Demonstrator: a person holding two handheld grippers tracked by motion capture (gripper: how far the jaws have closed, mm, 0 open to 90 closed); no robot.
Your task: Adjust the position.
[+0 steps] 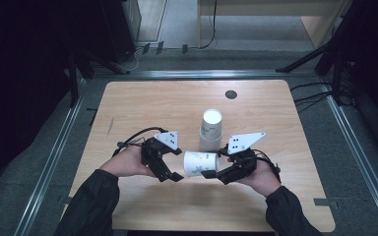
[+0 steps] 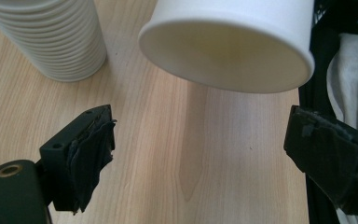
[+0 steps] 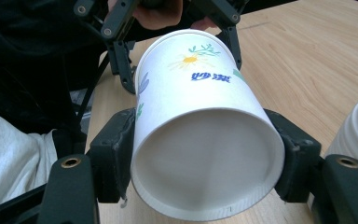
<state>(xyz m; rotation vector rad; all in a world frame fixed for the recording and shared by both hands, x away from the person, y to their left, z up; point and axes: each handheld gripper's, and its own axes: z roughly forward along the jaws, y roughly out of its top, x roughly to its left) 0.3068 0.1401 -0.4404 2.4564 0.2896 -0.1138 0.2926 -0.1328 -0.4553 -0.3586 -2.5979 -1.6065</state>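
Observation:
A white paper cup (image 1: 199,163) with a flower print lies on its side in the air, my right gripper (image 1: 215,162) shut on it near its base. In the right gripper view the cup (image 3: 200,140) sits between both pads, base toward the camera. Its open mouth (image 2: 226,51) faces my left gripper (image 2: 209,154), which is open with bare table between its pads. In the high view the left gripper (image 1: 177,163) stands just left of the cup's mouth, apart from it. A tall stack of white paper cups (image 1: 210,129) stands upright right behind the held cup.
The light wooden table (image 1: 142,108) has a small dark round grommet (image 1: 231,94) at the back. The cup stack (image 2: 51,37) shows at the upper left of the left gripper view. Dark stands and cables lie on the floor around the table.

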